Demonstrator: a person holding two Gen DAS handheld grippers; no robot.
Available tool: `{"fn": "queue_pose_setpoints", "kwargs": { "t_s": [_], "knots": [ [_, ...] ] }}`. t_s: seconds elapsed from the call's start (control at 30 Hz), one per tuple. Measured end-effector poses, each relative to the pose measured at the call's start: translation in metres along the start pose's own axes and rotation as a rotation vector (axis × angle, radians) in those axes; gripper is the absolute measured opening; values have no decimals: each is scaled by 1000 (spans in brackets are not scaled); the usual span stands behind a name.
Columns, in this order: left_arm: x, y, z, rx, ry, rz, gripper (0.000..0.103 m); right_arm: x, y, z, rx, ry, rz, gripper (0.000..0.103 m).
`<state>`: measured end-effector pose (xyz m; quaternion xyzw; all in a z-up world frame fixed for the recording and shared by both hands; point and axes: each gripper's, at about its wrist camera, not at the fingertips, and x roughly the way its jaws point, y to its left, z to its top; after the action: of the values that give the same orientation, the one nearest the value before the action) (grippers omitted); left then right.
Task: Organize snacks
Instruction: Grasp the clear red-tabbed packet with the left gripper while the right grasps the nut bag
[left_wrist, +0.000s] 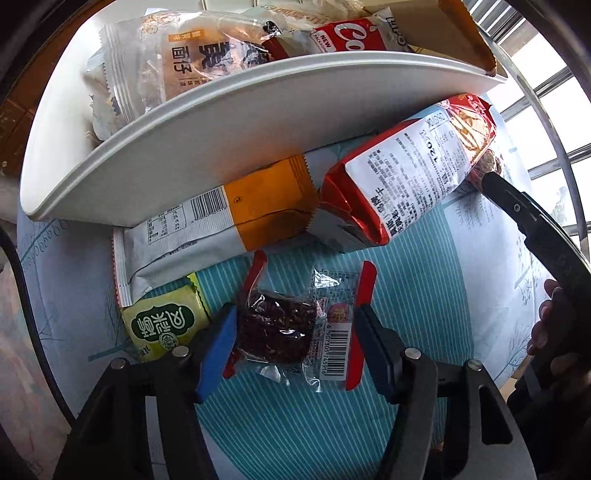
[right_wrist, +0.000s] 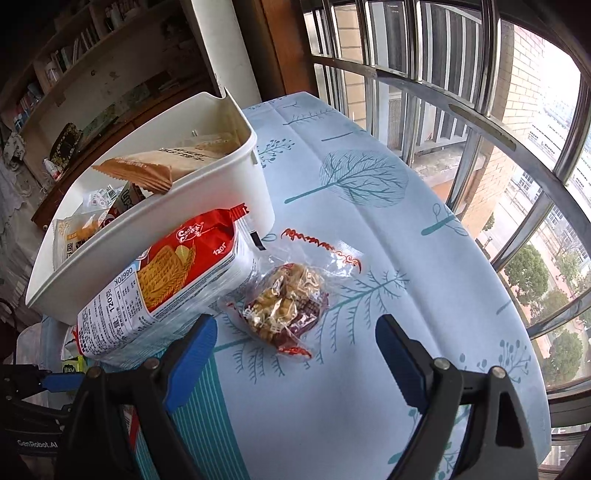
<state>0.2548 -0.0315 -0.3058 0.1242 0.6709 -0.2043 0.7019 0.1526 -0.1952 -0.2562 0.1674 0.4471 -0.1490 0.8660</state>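
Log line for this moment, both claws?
left claw: straddling dark snack packet, not clamped | right claw: open, empty, near clear candy packet | white bin: part filled

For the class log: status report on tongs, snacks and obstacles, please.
Left tongs astride dark snack packet, not pressing. Right tongs open before clear-wrapped snack. Red biscuit bag leans on white bin.

Both grippers point down over the table.
The left gripper (left_wrist: 293, 339) points straight down, its blue fingers (left_wrist: 218, 347) partly apart; the right gripper (right_wrist: 295, 354) slants downward, jaws wide, nothing between them.
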Motion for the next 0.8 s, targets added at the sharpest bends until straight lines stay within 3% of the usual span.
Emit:
{"fn": "queue_pose_setpoints", "kwargs": {
  "t_s": [0.53, 0.6, 0.67, 0.8],
  "knots": [
    [20, 14, 11, -17, 40, 9, 58, 23, 0, 23, 20, 60, 11, 78],
    [21, 15, 13, -10, 44, 18, 56, 27, -1, 24, 25, 80, 11, 72],
    [22, 15, 12, -5, 44, 32, 53, 31, -1, 25, 28, 92, 12, 59],
    [20, 15, 12, -12, 43, 41, 49, 34, 1, 26, 30, 93, 21, 51]
  ]
}}
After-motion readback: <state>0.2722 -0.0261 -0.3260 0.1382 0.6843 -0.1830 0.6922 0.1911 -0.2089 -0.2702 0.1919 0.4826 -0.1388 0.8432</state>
